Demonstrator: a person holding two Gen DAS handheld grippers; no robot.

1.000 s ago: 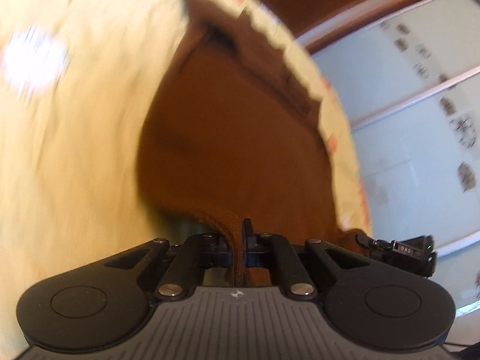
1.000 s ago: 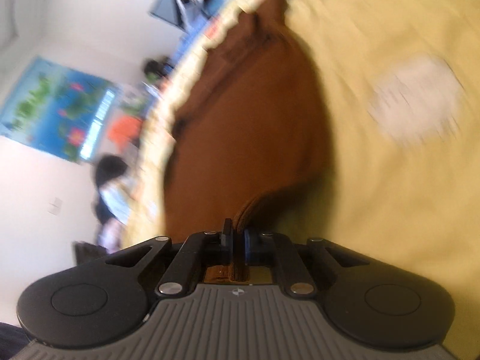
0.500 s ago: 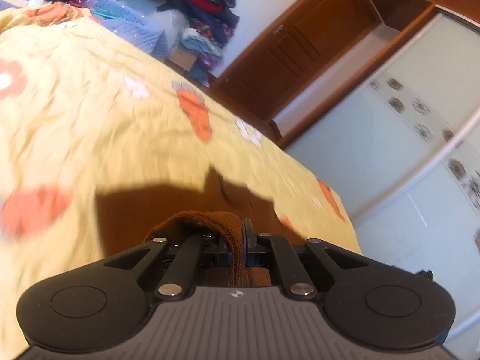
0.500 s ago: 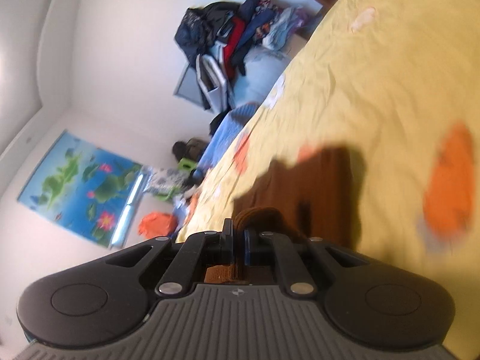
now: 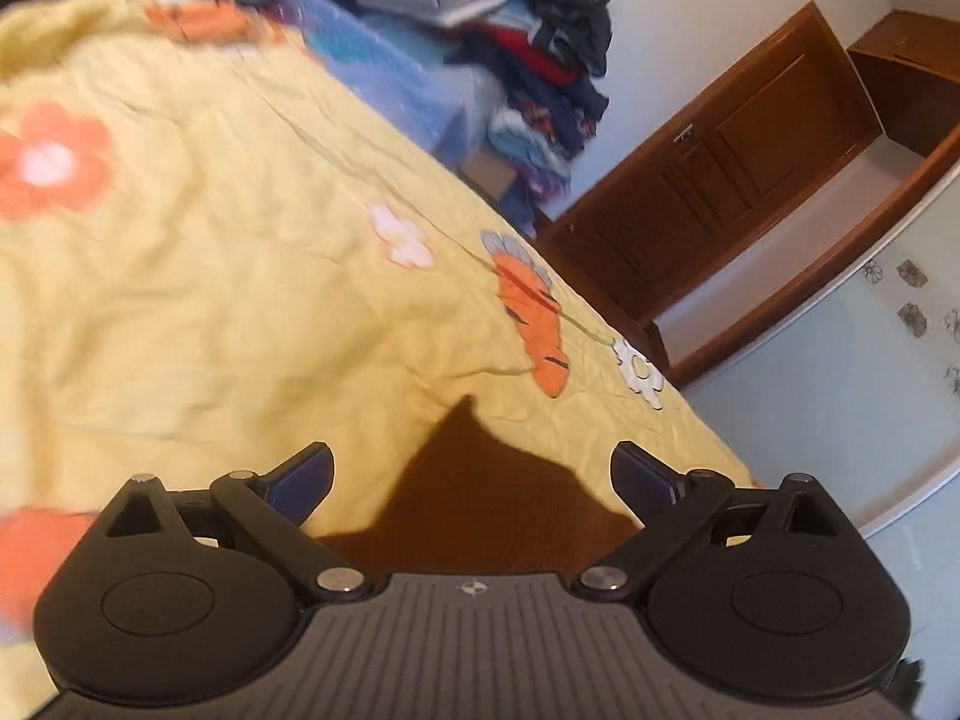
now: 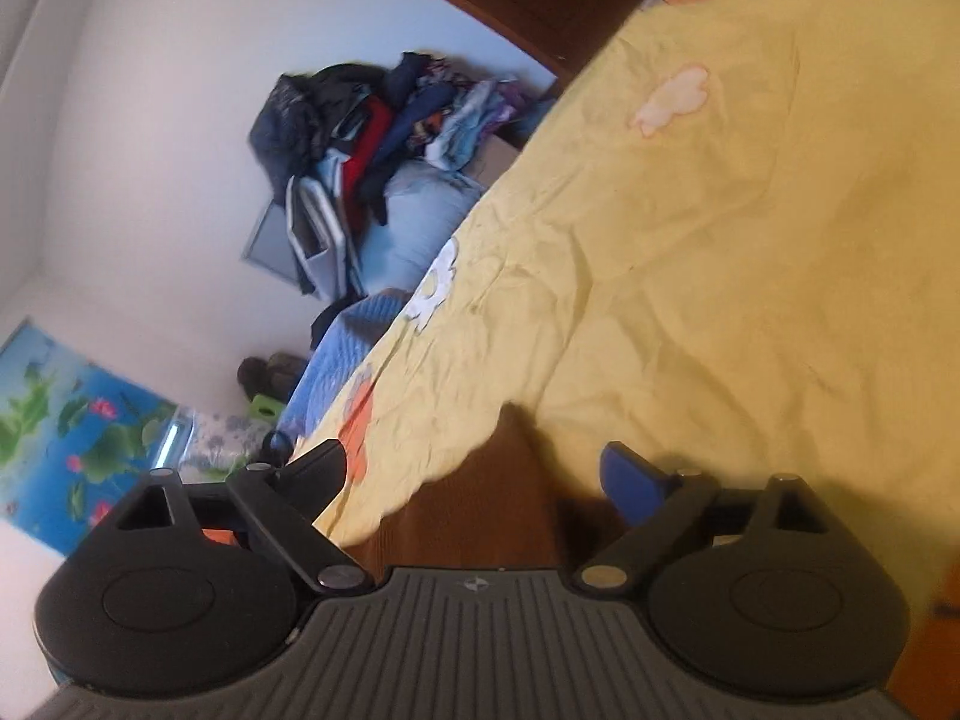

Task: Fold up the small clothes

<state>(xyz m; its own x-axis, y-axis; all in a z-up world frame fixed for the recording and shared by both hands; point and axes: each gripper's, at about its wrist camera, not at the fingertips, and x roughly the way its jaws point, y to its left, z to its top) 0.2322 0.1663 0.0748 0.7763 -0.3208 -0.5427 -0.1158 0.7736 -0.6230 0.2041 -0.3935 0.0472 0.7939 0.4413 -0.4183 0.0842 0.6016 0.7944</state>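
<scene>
Both hand-held grippers, left (image 5: 471,474) and right (image 6: 474,474), stand wide, empty above the garment (image 5: 480,510) on the bed (image 5: 240,300). We judge it soft, light; we grip its edge.

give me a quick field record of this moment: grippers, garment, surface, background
left gripper: open, nothing held
right gripper: open, nothing held
garment: brown, lying on the sheet between the open fingers in both views
sheet: yellow, wrinkled, orange and white flower print
clothes pile: beyond the bed, against the wall
door: brown wood
poster: blue, on the wall
</scene>
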